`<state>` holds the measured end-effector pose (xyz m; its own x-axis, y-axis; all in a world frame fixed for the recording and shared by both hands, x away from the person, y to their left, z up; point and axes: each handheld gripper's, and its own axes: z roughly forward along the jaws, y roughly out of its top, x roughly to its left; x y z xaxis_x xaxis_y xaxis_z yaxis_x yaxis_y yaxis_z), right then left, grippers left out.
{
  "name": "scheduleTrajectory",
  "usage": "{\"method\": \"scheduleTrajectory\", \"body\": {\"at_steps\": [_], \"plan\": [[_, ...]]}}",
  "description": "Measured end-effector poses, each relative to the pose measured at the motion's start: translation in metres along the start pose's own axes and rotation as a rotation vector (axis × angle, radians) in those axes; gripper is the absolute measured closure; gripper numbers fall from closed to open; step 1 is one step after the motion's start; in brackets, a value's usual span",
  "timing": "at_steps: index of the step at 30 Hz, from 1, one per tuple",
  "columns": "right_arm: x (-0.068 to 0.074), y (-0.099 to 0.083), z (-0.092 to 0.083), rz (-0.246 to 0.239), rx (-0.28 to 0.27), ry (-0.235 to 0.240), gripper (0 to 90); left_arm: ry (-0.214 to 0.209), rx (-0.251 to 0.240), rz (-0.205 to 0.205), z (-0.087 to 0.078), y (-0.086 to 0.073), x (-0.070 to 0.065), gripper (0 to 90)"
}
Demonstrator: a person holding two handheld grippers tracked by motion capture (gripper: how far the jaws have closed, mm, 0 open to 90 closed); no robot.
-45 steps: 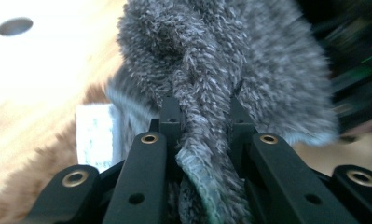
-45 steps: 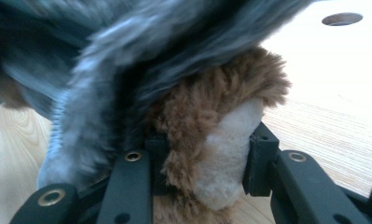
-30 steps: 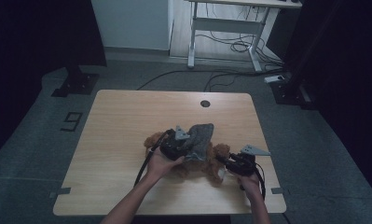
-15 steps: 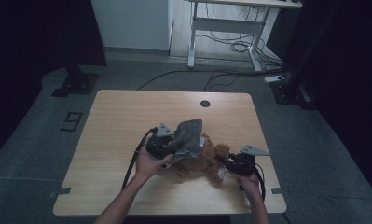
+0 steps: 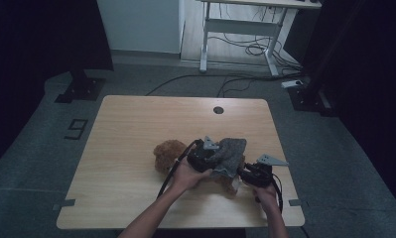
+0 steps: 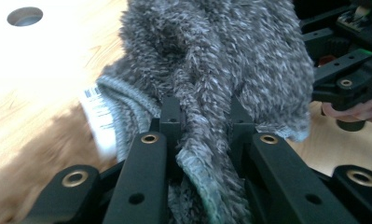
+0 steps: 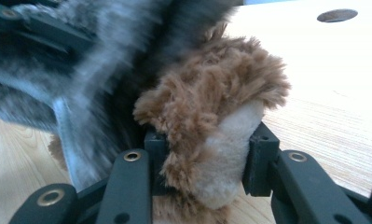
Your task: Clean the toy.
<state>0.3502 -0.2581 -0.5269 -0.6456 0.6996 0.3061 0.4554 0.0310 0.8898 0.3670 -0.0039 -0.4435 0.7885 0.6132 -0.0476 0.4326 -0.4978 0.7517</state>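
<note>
High view | plush toy (image 5: 171,154) lies left-right | left jaws clamp grey garment (image 5: 230,154), right clamp toy's foot (image 7: 225,149)

This looks like a lab or recording studio: a light wooden table with a round cable hole (image 5: 218,110) stands alone on grey carpet floor (image 5: 334,148), flanked by black curtains (image 5: 41,34), with a white metal-framed desk (image 5: 245,29) and loose cables (image 5: 250,48) behind.
</note>
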Motion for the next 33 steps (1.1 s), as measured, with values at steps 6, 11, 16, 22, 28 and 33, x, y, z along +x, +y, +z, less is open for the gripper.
{"method": "scheduleTrajectory", "body": {"at_steps": [6, 11, 16, 22, 28, 33], "plan": [[-0.001, -0.001, -0.001, 0.004, -0.001, 0.002, 61.8, 0.087, -0.006, -0.020, -0.036, -0.022, 0.027, 74.2], [-0.001, -0.001, 0.001, 0.007, -0.001, 0.008, 61.8, 0.121, -0.061, -0.068, -0.066, -0.035, 0.046, 74.0], [-0.001, -0.001, 0.001, 0.007, -0.003, 0.009, 61.8, 0.146, -0.067, -0.143, -0.081, -0.052, 0.074, 73.9], [-0.001, -0.001, 0.000, 0.005, -0.002, 0.010, 61.8, 0.166, -0.088, -0.196, -0.093, -0.072, 0.092, 73.9], [-0.002, -0.001, 0.000, 0.005, 0.003, 0.013, 61.8, 0.182, -0.094, -0.211, -0.100, -0.086, 0.098, 73.9], [-0.002, -0.002, 0.000, 0.005, 0.002, 0.014, 61.7, 0.198, -0.095, -0.204, -0.104, -0.098, 0.099, 73.9]]}}
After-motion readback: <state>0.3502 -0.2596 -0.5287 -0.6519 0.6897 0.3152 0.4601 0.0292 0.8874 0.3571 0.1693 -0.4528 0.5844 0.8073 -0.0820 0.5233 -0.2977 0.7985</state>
